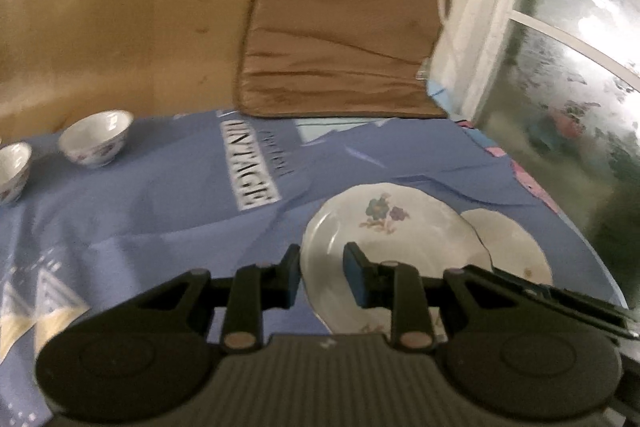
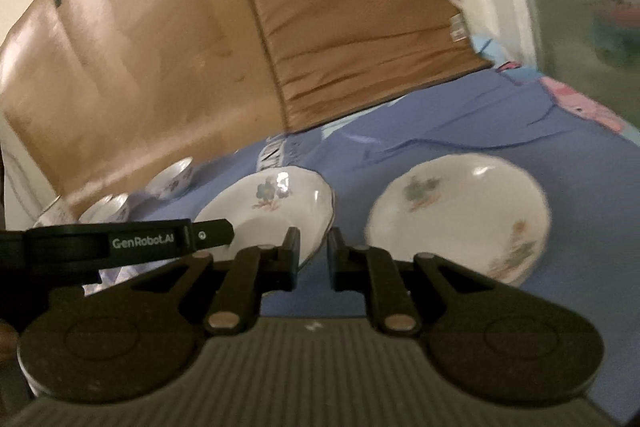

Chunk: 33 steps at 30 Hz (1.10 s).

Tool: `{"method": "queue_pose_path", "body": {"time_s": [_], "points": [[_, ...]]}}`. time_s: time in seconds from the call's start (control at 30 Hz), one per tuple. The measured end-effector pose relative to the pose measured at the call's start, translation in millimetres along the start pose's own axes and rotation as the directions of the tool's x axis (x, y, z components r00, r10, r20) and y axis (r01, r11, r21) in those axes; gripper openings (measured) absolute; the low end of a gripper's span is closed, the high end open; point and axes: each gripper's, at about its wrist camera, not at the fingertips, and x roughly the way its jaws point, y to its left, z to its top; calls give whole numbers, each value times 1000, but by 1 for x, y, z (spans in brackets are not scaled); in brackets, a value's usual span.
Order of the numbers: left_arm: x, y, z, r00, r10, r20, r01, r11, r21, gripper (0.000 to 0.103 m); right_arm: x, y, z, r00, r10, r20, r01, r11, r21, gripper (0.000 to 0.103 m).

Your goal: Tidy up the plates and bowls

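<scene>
White floral plate (image 1: 384,227) lies on the blue cloth (image 1: 160,211) with its near-left rim between the parted fingers of the left gripper (image 1: 322,277), nearer it than the empty, slightly parted right gripper (image 2: 314,259).

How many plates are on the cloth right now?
2: one plate between the left gripper fingers, tilted; the other plate flat to its right. None hidden that I can see.

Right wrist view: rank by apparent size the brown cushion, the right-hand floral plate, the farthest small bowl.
1. Brown padded cushion, largest by far.
2. Right-hand white floral plate, though it sits nearer the camera.
3. Farthest small white floral bowl, smallest, but also farther off.
</scene>
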Motion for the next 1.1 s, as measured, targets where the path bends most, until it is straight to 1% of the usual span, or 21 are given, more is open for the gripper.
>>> {"method": "queue_pose_path", "body": {"time_s": [0.27, 0.47, 0.57, 0.83, 0.97, 1.1], "points": [[20, -31, 11, 999, -48, -19, 48, 999, 25, 24, -9, -25, 7, 996, -78, 41, 77, 997, 29, 17], [34, -47, 15, 997, -65, -36, 67, 997, 42, 24, -12, -39, 9, 992, -117, 52, 114, 992, 55, 17], [42, -54, 14, 997, -63, -50, 66, 996, 54, 24, -13, -45, 9, 989, -133, 58, 130, 990, 63, 17], [47, -61, 16, 998, -55, -34, 58, 996, 70, 25, -11, -50, 9, 985, -157, 69, 152, 986, 66, 17], [49, -64, 17, 998, -59, -28, 61, 995, 76, 26, -6, -50, 8, 983, -171, 62, 167, 984, 59, 20], [49, -65, 16, 996, -80, -31, 82, 993, 80, 32, -5, -53, 7, 978, -196, 66, 192, 979, 72, 21]]}}
